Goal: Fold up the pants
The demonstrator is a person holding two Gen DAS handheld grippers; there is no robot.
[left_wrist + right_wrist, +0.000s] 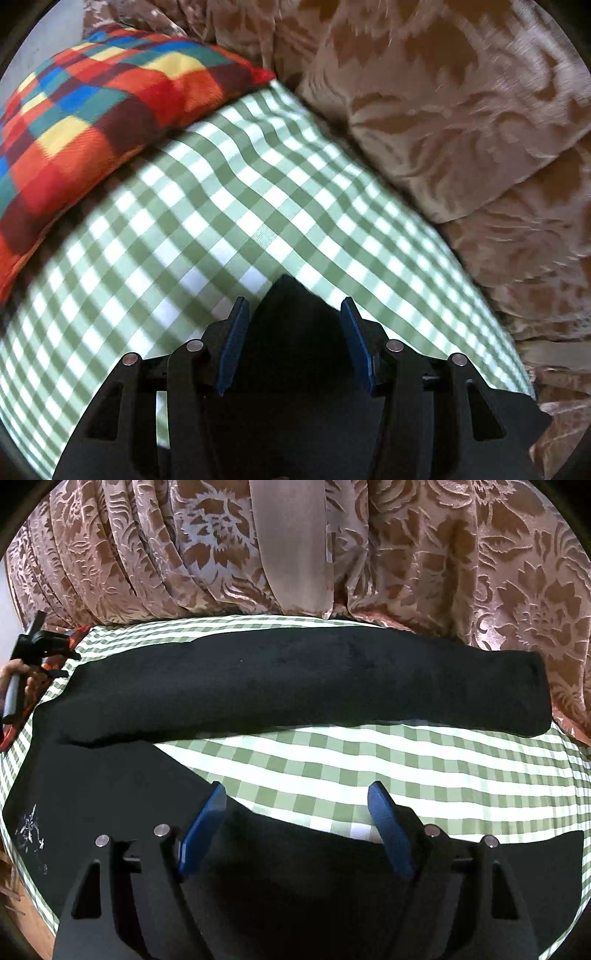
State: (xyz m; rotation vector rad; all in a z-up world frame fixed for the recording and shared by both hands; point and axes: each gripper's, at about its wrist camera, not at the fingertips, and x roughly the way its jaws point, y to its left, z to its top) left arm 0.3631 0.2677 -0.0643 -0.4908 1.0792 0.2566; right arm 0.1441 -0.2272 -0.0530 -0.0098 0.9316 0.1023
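Observation:
Black pants point(295, 686) lie spread on a green-and-white checked cloth point(369, 768). One leg stretches across the far side, and the other leg point(295, 878) runs under my right gripper point(299, 812). That gripper is open above the near leg's edge, and its blue pads grip nothing. A white print point(29, 827) marks the pants at the left. My left gripper point(294, 306) is open over a pointed corner of the black pants point(291, 332). The checked cloth shows between that corner and the left pad. In the right wrist view a hand point(14, 672) holds the left gripper point(44, 640) at the far left.
A cushion with bright multicoloured checks point(92, 122) lies at the left end of the checked cloth point(221, 221). Brown floral upholstery point(461, 110) rises behind and to the right. It also fills the back of the right wrist view, where a plain grey strip point(291, 546) hangs.

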